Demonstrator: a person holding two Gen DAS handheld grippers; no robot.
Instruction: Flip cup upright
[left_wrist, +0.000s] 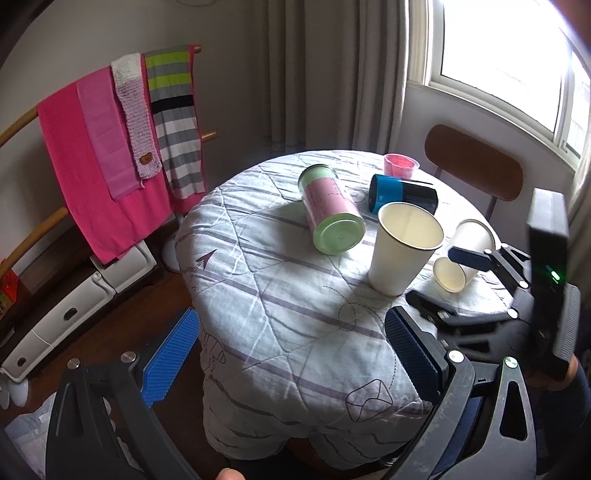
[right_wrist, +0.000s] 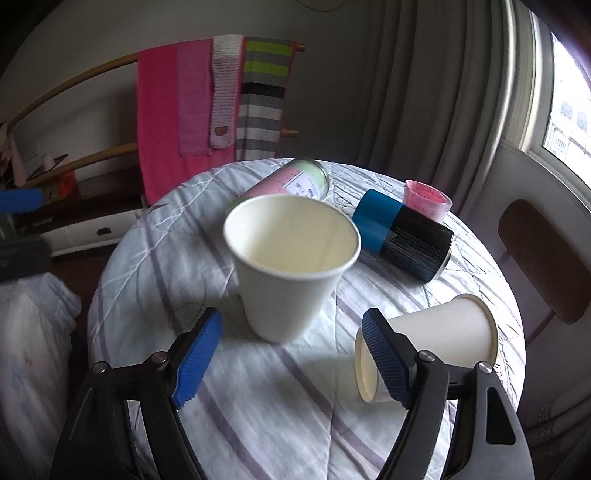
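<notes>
A white paper cup (right_wrist: 290, 258) stands upright on the quilted round table (right_wrist: 240, 387); it also shows in the left wrist view (left_wrist: 402, 247). A second white paper cup (right_wrist: 443, 332) lies on its side to its right, also in the left wrist view (left_wrist: 467, 254). My right gripper (right_wrist: 291, 354) is open and empty, just in front of the upright cup, its right finger over the lying cup. It shows in the left wrist view (left_wrist: 443, 280). My left gripper (left_wrist: 291, 354) is open and empty at the table's near edge.
A pink-and-green canister (left_wrist: 330, 208), a blue-and-black tumbler (left_wrist: 402, 194) and a pink cup (left_wrist: 400, 165) are at the back of the table. A chair (left_wrist: 476, 162) stands behind it. A rack of pink and striped towels (left_wrist: 110, 147) stands at the left.
</notes>
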